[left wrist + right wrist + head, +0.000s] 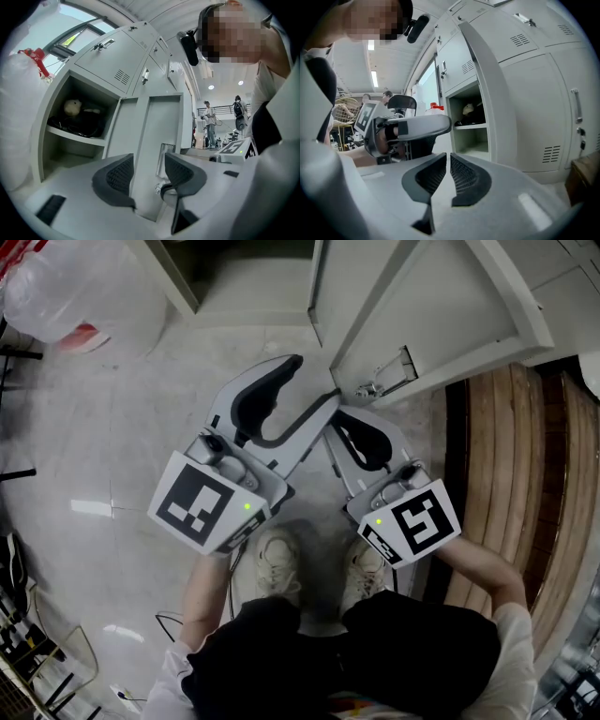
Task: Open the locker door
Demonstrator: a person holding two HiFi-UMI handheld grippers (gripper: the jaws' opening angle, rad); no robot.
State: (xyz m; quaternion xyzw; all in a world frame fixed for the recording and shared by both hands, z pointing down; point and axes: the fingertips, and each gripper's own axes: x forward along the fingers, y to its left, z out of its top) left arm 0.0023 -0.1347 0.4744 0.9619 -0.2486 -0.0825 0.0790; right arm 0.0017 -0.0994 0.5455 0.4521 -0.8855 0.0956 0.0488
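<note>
The grey sheet-metal locker door (pixel 154 122) stands swung open, its free edge between the parted jaws of the left claw (pixel 147 174), not pinched. It looks stiff, slick and light on its hinges, best taken by that edge. The right claw (pixel 448 171) is closed and empty; right of it, the open locker compartment (pixel 471 138) holds a pale round thing (pixel 468 108), perhaps a soft toy.

- Locker door (pixel 157 126): edge-on between the jaws of the left gripper (pixel 146 176).
- Latch fitting (pixel 161 188): on the door, just beside that gripper's right jaw.
- Open compartment (pixel 61 154): left of the door.
- Shelf (pixel 77 137): inside the compartment, with a round item (pixel 72 107) on it.
- Right gripper (pixel 339 416): just right of the left gripper.
- Bag (pixel 75 287): ahead and far left.
- Wooden bench (pixel 506 456): right of the right gripper.
</note>
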